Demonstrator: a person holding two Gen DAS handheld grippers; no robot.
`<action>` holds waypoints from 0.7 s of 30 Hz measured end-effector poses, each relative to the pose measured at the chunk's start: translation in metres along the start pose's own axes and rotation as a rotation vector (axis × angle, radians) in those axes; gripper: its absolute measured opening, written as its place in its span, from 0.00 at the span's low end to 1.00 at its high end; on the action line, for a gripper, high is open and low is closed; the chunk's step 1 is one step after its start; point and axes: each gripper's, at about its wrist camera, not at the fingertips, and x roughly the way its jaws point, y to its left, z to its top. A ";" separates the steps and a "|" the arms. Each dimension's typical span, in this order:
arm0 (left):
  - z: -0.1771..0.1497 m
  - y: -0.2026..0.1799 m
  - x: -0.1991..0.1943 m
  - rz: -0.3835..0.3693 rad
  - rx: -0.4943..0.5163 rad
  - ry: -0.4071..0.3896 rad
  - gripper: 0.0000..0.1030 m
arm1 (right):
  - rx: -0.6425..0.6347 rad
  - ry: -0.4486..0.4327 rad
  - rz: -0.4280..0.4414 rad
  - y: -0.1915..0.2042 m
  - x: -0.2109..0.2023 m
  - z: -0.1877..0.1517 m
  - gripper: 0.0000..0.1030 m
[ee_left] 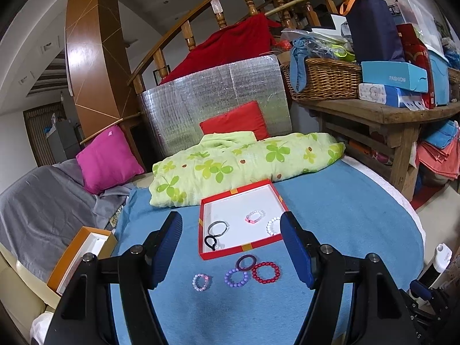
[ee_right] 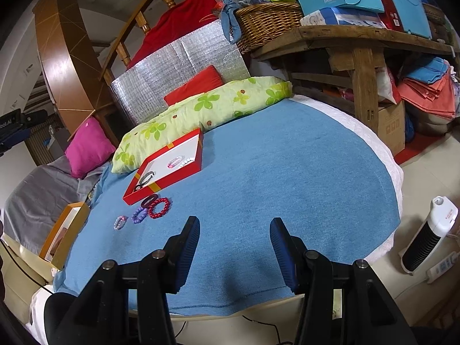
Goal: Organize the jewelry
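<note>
A red tray [ee_left: 227, 254] with a white floor lies on the blue cloth [ee_left: 330, 215]. Inside it are a grey ring [ee_left: 217, 227], a black hair tie [ee_left: 210, 242], a pink bead bracelet [ee_left: 255, 216] and a white bead bracelet [ee_left: 271, 226]. In front of the tray lie a dark purple ring [ee_left: 246, 262], a red bead bracelet [ee_left: 266, 272], a violet bead bracelet [ee_left: 236, 277] and a pale pink bead bracelet [ee_left: 200, 281]. My left gripper [ee_left: 231, 247] hangs open over these, holding nothing. My right gripper [ee_right: 234, 244] is open and empty, right of the red bead bracelet [ee_right: 159, 207] and the tray [ee_right: 166, 175].
A green flowered quilt [ee_left: 244, 164] lies behind the tray, with red [ee_left: 235, 120] and pink [ee_left: 107, 159] cushions beyond. An orange box [ee_left: 83, 256] sits at the cloth's left edge. A wooden bench [ee_left: 382, 115] with a basket and boxes stands right. A white fan heater [ee_right: 428, 233] stands on the floor.
</note>
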 end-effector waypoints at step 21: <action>-0.032 0.036 0.037 0.008 -0.064 0.066 0.69 | -0.043 0.025 0.004 0.021 0.011 -0.003 0.54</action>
